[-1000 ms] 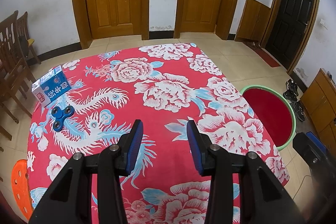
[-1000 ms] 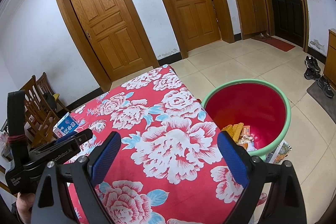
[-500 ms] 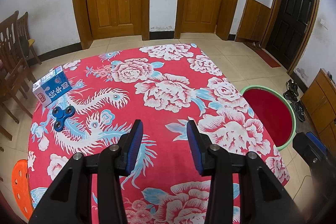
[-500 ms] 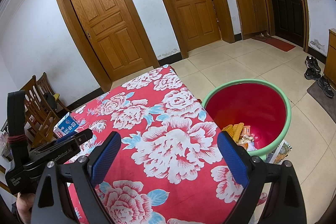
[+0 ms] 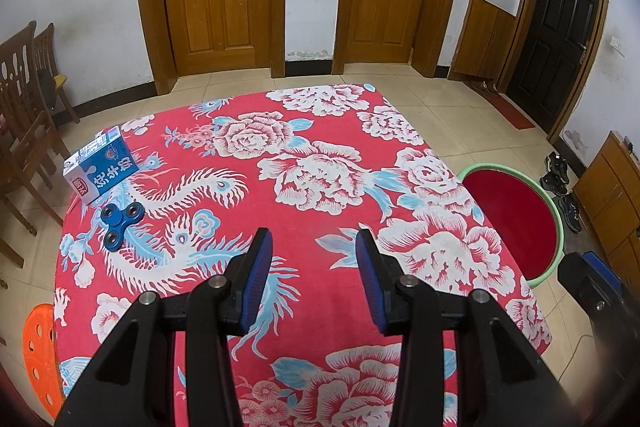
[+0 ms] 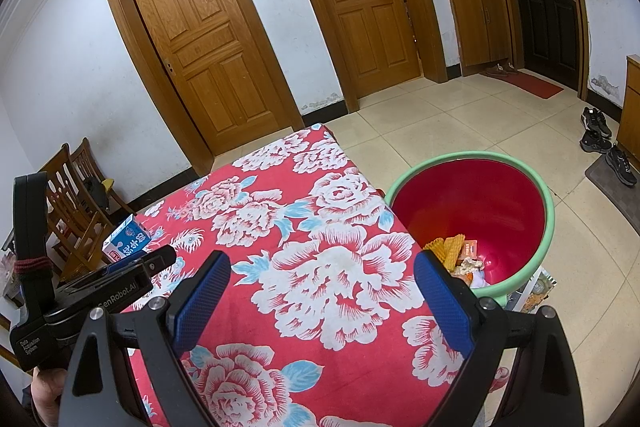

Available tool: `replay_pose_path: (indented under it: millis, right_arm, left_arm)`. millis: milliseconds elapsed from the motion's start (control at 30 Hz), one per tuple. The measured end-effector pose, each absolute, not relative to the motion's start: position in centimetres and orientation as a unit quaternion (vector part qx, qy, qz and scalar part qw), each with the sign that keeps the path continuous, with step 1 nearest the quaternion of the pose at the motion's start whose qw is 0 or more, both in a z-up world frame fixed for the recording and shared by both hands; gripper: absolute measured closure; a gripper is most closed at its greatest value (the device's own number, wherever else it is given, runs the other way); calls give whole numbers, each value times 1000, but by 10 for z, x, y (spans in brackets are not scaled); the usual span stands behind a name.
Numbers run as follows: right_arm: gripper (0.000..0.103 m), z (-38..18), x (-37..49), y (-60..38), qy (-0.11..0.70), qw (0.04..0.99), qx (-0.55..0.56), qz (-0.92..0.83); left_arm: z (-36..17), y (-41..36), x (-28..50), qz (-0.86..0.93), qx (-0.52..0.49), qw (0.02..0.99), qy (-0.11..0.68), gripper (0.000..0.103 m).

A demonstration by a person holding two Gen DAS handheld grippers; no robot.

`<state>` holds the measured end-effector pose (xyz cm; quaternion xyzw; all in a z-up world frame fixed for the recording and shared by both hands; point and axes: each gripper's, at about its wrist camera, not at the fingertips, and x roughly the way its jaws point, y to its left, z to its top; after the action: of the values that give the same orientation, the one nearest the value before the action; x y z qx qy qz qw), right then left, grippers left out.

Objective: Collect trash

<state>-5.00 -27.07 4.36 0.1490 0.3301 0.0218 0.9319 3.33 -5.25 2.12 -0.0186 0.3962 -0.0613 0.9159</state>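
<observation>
A blue and white milk carton (image 5: pixel 102 167) lies at the far left corner of the table (image 5: pixel 320 131), which is covered in a red floral cloth. A blue fidget spinner (image 5: pixel 120 221) lies just in front of the carton. My left gripper (image 5: pixel 314 235) hovers over the near middle of the cloth, open and holding nothing. My right gripper (image 6: pixel 322 263) stands wide open above the table's right side, also holding nothing. A red bin with a green rim (image 6: pixel 550 219) stands on the floor beside the table's right edge, with wrappers (image 6: pixel 456 255) at its bottom. The carton (image 6: pixel 128 241) also shows in the right wrist view.
Wooden chairs (image 5: pixel 20 107) stand along the table's left side. An orange stool (image 5: pixel 38 347) sits at the near left corner. Shoes (image 5: pixel 560 179) and a wooden cabinet (image 5: pixel 608 195) lie past the bin. The floor beyond is tiled, with closed doors at the back.
</observation>
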Motion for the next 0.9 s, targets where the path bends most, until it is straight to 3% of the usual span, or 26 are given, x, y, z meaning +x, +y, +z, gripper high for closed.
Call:
replay_pose_path:
  millis: [900]
  right_arm:
    - [8, 44, -50, -271, 330, 932, 149, 22]
  left_arm:
    - [23, -54, 33, -61, -17, 916, 396, 60]
